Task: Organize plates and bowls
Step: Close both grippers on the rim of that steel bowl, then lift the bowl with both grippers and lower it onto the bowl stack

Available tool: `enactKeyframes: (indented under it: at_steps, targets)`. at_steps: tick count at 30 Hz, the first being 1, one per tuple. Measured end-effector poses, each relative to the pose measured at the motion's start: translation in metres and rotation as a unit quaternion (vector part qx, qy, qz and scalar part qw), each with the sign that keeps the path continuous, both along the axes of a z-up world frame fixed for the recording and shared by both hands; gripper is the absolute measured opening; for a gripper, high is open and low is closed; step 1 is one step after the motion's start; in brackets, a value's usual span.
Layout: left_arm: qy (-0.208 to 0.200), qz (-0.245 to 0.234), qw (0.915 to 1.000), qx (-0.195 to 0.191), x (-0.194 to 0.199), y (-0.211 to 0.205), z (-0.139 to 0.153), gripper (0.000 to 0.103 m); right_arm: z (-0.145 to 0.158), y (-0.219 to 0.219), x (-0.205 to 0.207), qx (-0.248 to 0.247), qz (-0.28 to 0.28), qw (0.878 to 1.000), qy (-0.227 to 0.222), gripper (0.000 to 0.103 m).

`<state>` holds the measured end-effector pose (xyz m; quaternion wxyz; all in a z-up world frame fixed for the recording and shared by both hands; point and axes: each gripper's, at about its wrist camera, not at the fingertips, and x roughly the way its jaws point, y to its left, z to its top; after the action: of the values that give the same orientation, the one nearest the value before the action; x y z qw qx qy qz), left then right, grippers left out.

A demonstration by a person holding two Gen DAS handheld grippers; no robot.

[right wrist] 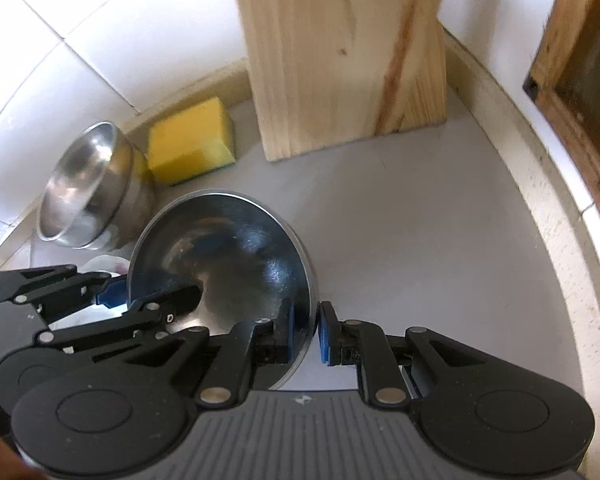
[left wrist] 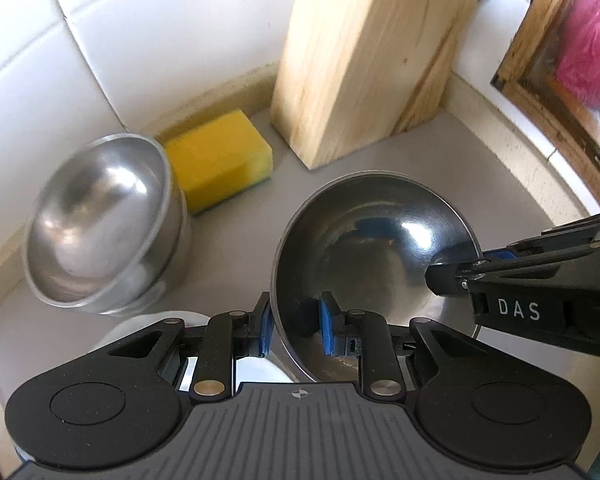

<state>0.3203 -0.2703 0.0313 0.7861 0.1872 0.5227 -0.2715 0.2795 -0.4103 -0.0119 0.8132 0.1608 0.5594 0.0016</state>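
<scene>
A shiny steel bowl [left wrist: 376, 256] is held between both grippers above the grey counter. My left gripper [left wrist: 296, 326] is shut on its left rim, one blue pad inside and one outside. My right gripper [right wrist: 306, 334] is shut on its right rim [right wrist: 300, 276]; it shows in the left wrist view [left wrist: 456, 276] at the far right. Two nested steel bowls [left wrist: 100, 228] lie tilted at the left near the wall, also in the right wrist view [right wrist: 88, 188]. A white plate [left wrist: 148, 332] lies under my left gripper, mostly hidden.
A tall pale wooden block [left wrist: 364, 52] stands at the back by the tiled wall [left wrist: 140, 40]. A yellow sponge [left wrist: 220, 158] lies between it and the nested bowls. A wooden-framed window [left wrist: 560, 64] is at the right. Grey counter [right wrist: 420, 240] lies to the right.
</scene>
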Motion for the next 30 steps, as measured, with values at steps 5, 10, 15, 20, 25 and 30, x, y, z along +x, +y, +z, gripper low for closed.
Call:
enactKeyframes:
  at_steps: [5, 10, 15, 20, 25, 30]
  targets:
    - [-0.016, 0.012, 0.9998, -0.006, -0.003, 0.012, 0.020, 0.023, 0.016, 0.007, 0.000, -0.003, 0.010, 1.000, -0.016, 0.000]
    - [-0.036, 0.030, 0.9988, -0.013, -0.002, 0.026, 0.043, 0.023, 0.036, 0.018, 0.002, -0.002, 0.024, 0.999, -0.035, 0.000]
    - [-0.055, 0.051, 0.9971, -0.011, 0.000, 0.043, 0.064, 0.024, 0.060, 0.036, 0.011, -0.006, 0.044, 0.997, -0.056, 0.000]
    - [-0.074, 0.079, 0.9941, -0.011, 0.008, 0.062, 0.080, 0.026, 0.078, 0.057, 0.025, -0.006, 0.061, 0.995, -0.073, 0.000]
    - [-0.090, 0.116, 0.9891, -0.015, 0.024, 0.084, 0.096, 0.027, 0.089, 0.084, 0.041, -0.006, 0.091, 0.992, -0.083, 0.000]
    - [-0.097, 0.140, 0.9853, -0.015, 0.041, 0.098, 0.101, 0.027, 0.098, 0.105, 0.060, -0.005, 0.113, 0.989, -0.095, 0.000]
